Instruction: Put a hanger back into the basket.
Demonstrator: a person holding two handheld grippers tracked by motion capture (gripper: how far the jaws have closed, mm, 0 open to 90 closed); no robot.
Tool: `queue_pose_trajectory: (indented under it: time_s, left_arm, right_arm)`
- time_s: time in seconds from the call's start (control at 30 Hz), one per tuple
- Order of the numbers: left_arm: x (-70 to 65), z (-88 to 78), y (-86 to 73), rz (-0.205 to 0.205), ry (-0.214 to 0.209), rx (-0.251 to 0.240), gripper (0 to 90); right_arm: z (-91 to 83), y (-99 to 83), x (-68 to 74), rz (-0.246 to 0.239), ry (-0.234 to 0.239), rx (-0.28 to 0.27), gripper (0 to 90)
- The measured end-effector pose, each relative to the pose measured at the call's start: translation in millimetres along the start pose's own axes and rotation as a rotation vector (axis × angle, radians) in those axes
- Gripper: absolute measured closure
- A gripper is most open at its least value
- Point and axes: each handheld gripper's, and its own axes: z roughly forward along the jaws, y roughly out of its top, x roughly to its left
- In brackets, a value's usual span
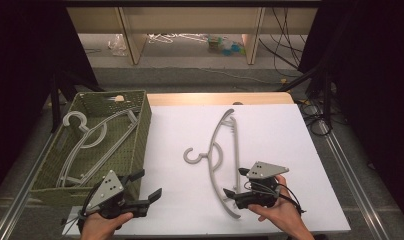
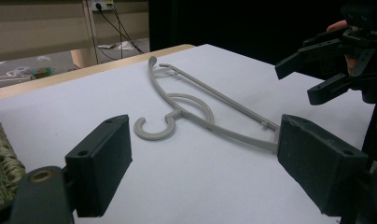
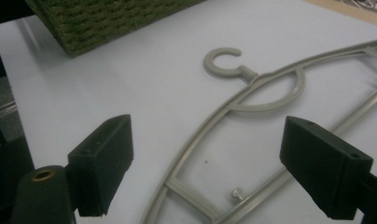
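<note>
Item logged: I see one grey hanger (image 1: 222, 160) flat at table (image 1: 290, 140) centre, my left claw (image 1: 143, 191) at lower left and right claw (image 1: 236, 182) at lower centre both spread wide, holding nothing, green woven basket (image 1: 140, 130) at left.

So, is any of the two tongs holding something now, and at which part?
Nothing is held. The left tongs and the right tongs are both open, and the grey hanger lies free on the white table.
</note>
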Motion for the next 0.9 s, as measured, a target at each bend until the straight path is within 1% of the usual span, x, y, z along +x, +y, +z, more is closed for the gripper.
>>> queue_pose_trajectory:
  time_s: [0.07, 0.1, 0.17, 0.2, 0.23, 0.27, 0.3, 0.33, 0.37, 0.4, 0.43, 0.47, 0.5, 0.53, 0.57, 0.6, 0.63, 0.67, 0.7, 0.73, 0.77, 0.8, 0.83, 0.87, 0.9]
  left_arm:
    - [1.2, -0.3, -0.8, -0.002, 0.015, 0.003, 17.7]
    - [2.9, 0.9, -2.4, -0.011, 0.014, -0.006, 17.5]
    - [3.4, 0.6, -2.5, -0.010, 0.019, -0.006, 17.5]
    - [3.9, -0.1, -1.8, -0.001, 0.021, 0.000, 17.4]
    - [3.9, -0.1, -1.8, -0.001, 0.021, 0.000, 17.5]
    - [3.2, 0.8, -2.3, -0.003, 0.016, -0.008, 17.5]
    - [3.2, 0.8, -2.3, -0.003, 0.016, -0.008, 17.5]
    - [2.8, 0.7, -2.4, 0.000, 0.017, 0.000, 17.5]
    - [2.3, 0.8, -2.5, -0.002, 0.020, 0.007, 17.5]
    - [2.6, 1.1, -2.6, 0.004, 0.018, 0.006, 17.5]
    - [3.1, 1.8, -2.7, 0.010, 0.006, 0.006, 17.4]
    - [3.1, 1.8, -2.7, 0.010, 0.006, 0.006, 17.2]
    - [2.8, 2.3, -2.5, 0.012, -0.003, 0.002, 17.0]
    - [2.8, 2.3, -2.5, 0.012, -0.003, 0.002, 17.1]
    - [2.3, 2.2, -2.5, 0.011, -0.002, 0.004, 17.1]
    - [2.0, 2.4, -2.5, 0.013, -0.004, 0.005, 17.0]
    - [1.9, 3.0, -2.8, 0.012, -0.008, 0.003, 16.9]
    - [2.5, 2.7, -2.8, 0.020, -0.007, 0.012, 16.8]
    - [2.5, 2.7, -2.8, 0.020, -0.007, 0.012, 16.7]
    - [2.5, 2.7, -3.0, 0.014, -0.004, 0.012, 16.7]
    - [1.8, 2.9, -3.3, -0.007, -0.001, 0.010, 16.7]
    - [1.8, 2.9, -3.3, -0.007, -0.001, 0.010, 16.7]
    - [2.0, 3.1, -3.4, -0.008, -0.005, 0.005, 16.7]
    - [2.6, 2.9, -3.1, 0.002, -0.009, 0.001, 16.7]
    - [2.9, 2.0, -2.6, 0.013, -0.006, 0.007, 16.7]
  right_arm:
    - [4.5, -0.1, -0.9, -0.002, -0.003, 0.012, 17.1]
    - [9.5, 0.9, -0.4, -0.006, -0.003, 0.024, 16.8]
    - [13.0, 1.4, 0.4, -0.006, -0.008, 0.030, 16.7]
    - [22.0, 2.3, -0.3, -0.022, 0.002, 0.055, 17.0]
    - [22.0, 2.3, -0.3, -0.022, 0.002, 0.055, 17.0]
    - [29.8, 1.9, 0.2, -0.027, 0.000, 0.095, 18.2]
    - [29.8, 1.9, 0.2, -0.027, 0.000, 0.095, 18.2]
    - [33.3, 1.6, 0.0, -0.032, -0.005, 0.108, 18.4]
    - [35.9, 1.5, 0.1, -0.033, 0.005, 0.133, 18.8]
    - [39.6, 0.7, 0.7, -0.031, -0.008, 0.128, 19.9]
    - [44.1, 1.1, 0.8, -0.036, -0.007, 0.147, 21.6]
    - [44.1, 1.1, 0.8, -0.036, -0.007, 0.147, 21.6]
    - [48.6, 2.6, -0.5, -0.048, 0.006, 0.179, 23.7]
    - [48.6, 2.6, -0.5, -0.048, 0.006, 0.179, 23.7]
    - [52.4, 2.8, -0.3, -0.047, 0.002, 0.188, 24.8]
    - [56.3, 3.7, -1.6, -0.060, 0.004, 0.201, 26.1]
    - [60.6, 3.8, -0.9, -0.051, -0.003, 0.216, 27.8]
    - [67.7, 6.8, -3.0, -0.041, -0.003, 0.253, 29.8]
    - [67.7, 6.8, -3.0, -0.041, -0.003, 0.253, 29.8]
    - [72.6, 7.7, -3.3, -0.038, -0.008, 0.252, 31.6]
    - [79.4, 11.0, -3.7, -0.019, -0.002, 0.281, 36.5]
    - [79.4, 11.0, -3.7, -0.019, -0.002, 0.281, 36.5]
    - [82.6, 12.6, -4.4, -0.024, -0.002, 0.298, 37.6]
    - [85.0, 14.4, -4.0, -0.016, -0.001, 0.320, 39.0]
    - [87.8, 15.7, -4.4, -0.017, -0.004, 0.333, 39.9]
